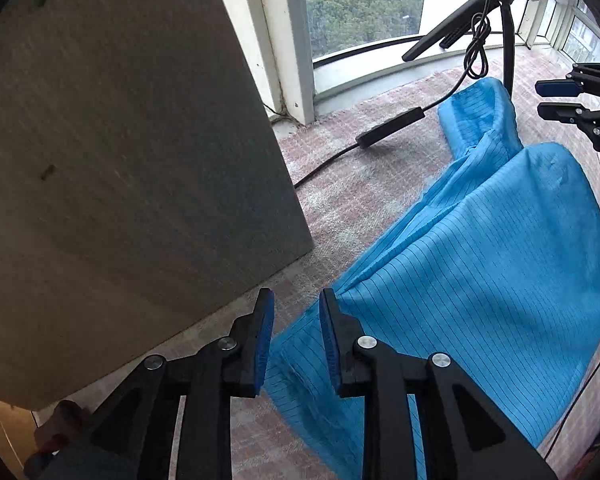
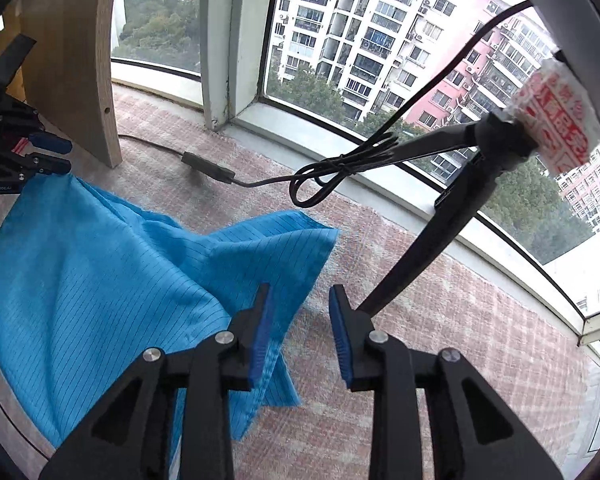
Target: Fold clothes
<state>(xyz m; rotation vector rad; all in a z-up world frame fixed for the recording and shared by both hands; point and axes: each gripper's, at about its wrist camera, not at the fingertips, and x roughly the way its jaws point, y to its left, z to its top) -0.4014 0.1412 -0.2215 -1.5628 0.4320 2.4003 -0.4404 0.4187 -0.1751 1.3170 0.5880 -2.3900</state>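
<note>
A blue pinstriped garment (image 1: 480,260) lies rumpled on the pink checked carpet, one sleeve reaching toward the window. It also shows in the right wrist view (image 2: 100,280). My left gripper (image 1: 296,340) is open, its jaws apart over the garment's near left edge, holding nothing. It shows small at the left of the right wrist view (image 2: 48,154). My right gripper (image 2: 300,336) is open and empty, just above the garment's right edge. It shows at the right edge of the left wrist view (image 1: 560,98).
A wooden board (image 1: 120,160) stands on the carpet at the left. A black tripod (image 2: 440,216) with a coiled cable (image 2: 340,176) stands at the right by the curved window. A power adapter (image 1: 392,128) and its cord lie on the carpet beyond the garment.
</note>
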